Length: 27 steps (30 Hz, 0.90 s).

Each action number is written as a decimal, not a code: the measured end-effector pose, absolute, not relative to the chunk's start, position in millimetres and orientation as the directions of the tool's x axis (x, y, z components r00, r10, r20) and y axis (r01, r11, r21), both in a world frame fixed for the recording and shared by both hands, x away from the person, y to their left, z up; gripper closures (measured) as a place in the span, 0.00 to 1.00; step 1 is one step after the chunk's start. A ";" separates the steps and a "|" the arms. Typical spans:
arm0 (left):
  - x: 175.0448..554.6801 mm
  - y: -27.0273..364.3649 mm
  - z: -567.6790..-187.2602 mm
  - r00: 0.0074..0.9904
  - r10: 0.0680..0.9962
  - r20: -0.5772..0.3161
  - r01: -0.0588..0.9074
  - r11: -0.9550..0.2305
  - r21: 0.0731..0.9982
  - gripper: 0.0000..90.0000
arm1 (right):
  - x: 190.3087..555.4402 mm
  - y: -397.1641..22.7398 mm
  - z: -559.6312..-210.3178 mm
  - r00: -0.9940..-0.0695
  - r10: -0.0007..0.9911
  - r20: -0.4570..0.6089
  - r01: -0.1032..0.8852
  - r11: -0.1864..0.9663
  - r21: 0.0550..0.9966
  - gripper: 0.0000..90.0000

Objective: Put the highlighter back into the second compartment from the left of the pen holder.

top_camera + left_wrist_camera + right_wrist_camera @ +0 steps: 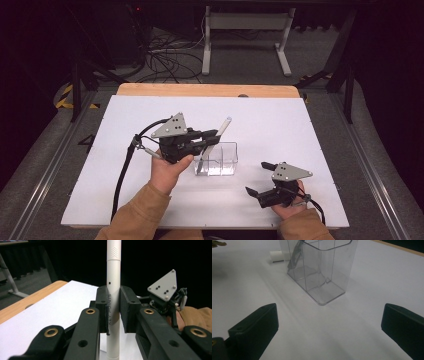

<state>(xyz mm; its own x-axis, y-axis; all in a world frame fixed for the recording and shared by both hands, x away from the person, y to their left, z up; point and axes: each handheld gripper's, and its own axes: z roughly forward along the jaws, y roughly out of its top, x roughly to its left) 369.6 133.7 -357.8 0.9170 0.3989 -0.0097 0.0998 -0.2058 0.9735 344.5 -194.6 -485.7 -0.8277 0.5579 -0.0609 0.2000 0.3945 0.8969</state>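
A white pen (223, 127) marked "KEY POINTS" slants over a clear divided container (227, 159) at mid-table. My left gripper (215, 135) is shut on the pen's shaft; in the left gripper view the pen (113, 277) stands between the two black pads (127, 307). The pen's lower end (277, 256) shows beside the container's (322, 270) far side, low near the table. My right gripper (258, 178) rests to the right of the container, open, nothing between its jaws (329, 327). It also appears in the left gripper view as the right gripper (165, 293).
A white mat (280, 125) covers the wooden table (210, 90). Cables and a white stand's legs (245, 40) lie on the floor beyond the far edge. Metal rails (370, 170) run along both sides of the table.
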 end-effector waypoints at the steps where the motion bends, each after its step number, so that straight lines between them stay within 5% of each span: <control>1: 370.0 132.4 -358.0 0.917 0.399 -0.009 0.098 -0.205 0.974 0.87 | 344.5 -194.6 -485.7 -0.828 0.558 -0.061 0.200 0.395 0.897 0.02; 27: 389.9 117.7 -382.6 0.909 0.417 0.004 0.069 -0.160 0.985 0.87 | 344.1 -194.6 -485.6 -0.831 0.554 -0.055 0.203 0.393 0.897 0.02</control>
<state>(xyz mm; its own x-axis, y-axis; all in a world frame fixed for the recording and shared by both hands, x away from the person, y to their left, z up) 389.9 117.7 -382.6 0.9091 0.4166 0.0044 0.0687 -0.1604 0.9847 344.1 -194.6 -485.6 -0.8306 0.5542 -0.0547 0.2028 0.3925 0.8971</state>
